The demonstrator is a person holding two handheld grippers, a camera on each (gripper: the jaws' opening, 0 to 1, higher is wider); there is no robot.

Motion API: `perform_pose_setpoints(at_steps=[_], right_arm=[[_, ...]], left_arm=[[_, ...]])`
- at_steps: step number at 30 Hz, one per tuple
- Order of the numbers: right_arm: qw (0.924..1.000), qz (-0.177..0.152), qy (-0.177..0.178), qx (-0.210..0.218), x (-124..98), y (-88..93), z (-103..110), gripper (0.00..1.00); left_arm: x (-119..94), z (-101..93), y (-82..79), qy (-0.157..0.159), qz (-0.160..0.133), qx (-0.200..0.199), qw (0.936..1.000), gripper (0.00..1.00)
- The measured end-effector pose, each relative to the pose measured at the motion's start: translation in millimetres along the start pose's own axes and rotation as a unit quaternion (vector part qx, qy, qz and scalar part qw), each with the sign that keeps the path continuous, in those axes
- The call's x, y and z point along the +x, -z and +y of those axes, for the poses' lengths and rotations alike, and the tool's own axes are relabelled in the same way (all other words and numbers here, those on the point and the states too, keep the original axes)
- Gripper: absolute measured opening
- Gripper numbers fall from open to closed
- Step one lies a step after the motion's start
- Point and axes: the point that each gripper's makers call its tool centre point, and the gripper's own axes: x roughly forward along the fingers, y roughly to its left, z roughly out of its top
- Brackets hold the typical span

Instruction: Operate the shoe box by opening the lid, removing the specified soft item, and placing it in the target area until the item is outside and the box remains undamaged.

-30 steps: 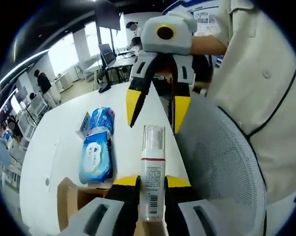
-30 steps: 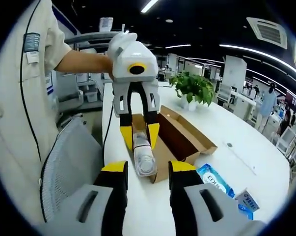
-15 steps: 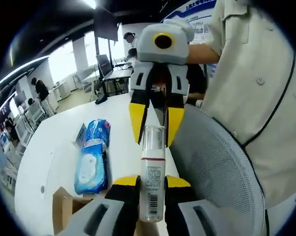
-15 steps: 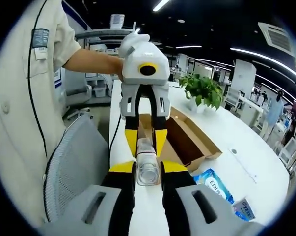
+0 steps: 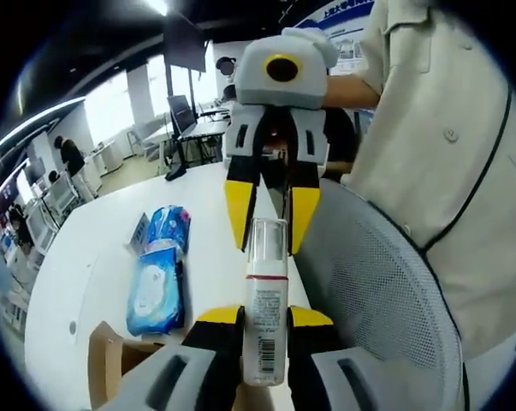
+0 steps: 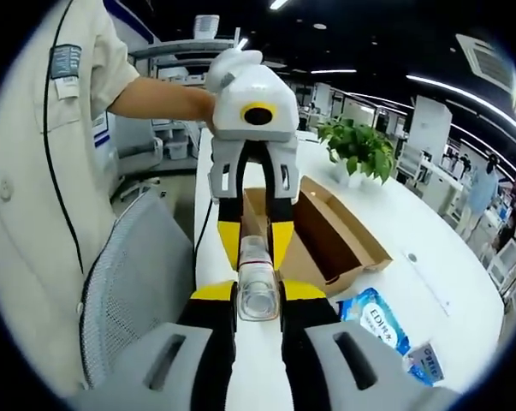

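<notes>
A: Right, containers first, left to right in the right gripper view. Entry?

B: Shoe box, brown cardboard, lid folded open, sitting on the white table. Visible part of the interior looks bare; the near end is hidden behind the grippers, so contents there cannot be told. Beside it toward the table edge: a blue wet-wipe pack, then a small tissue packet.

A: And the left gripper view?

B: Same two packs, wet-wipe pack with the small tissue packet just beyond it. A corner of the shoe box shows at bottom left.

A: The item?

B: Bottle, clear cap, white printed label with a red band. It is held in the air over the table's near edge, outside the box.

A: Grippers?

B: Left gripper clamped on the bottle's lower body, yellow pads against both sides. Right gripper closed around the capped end; from its camera the clear cap faces straight at the lens, jaws touching either side. Both grippers point at each other along the bottle.

A: Person?

B: A hand grips the left gripper's housing, bare forearm nearly level, pale short-sleeved shirt. A mesh chair back stands between the person and the table.
</notes>
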Motion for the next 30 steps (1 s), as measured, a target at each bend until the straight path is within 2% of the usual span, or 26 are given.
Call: perform_pose_setpoints(at_steps=[7,12,18,24,30], right_arm=[[0.9999,0.009,-0.01,-0.003,-2,-3.2,-6,0.15],[0.9996,0.018,-0.019,-0.013,-3,-6.5,-11,0.15],[0.9987,0.033,-0.021,-0.033,-4,-6.2,-23,0.15],[0.9972,0.051,-0.024,-0.048,-6,-2.3,-38,0.15],[0.9946,0.075,-0.029,-0.066,-11,1.0,-57,0.15]], left_arm=[[0,2.8,-2.3,-0.02,-0.003,0.014,0.9997,0.19],[-2,7.0,-4.3,-0.033,-0.01,0.008,0.9994,0.2],[-7,12.2,-6.5,-0.057,-0.024,-0.002,0.9981,0.28],[-14,21.8,-1.6,-0.091,-0.043,-0.032,0.9944,0.35],[-24,32.4,6.8,-0.134,-0.068,-0.079,0.9855,0.48]])
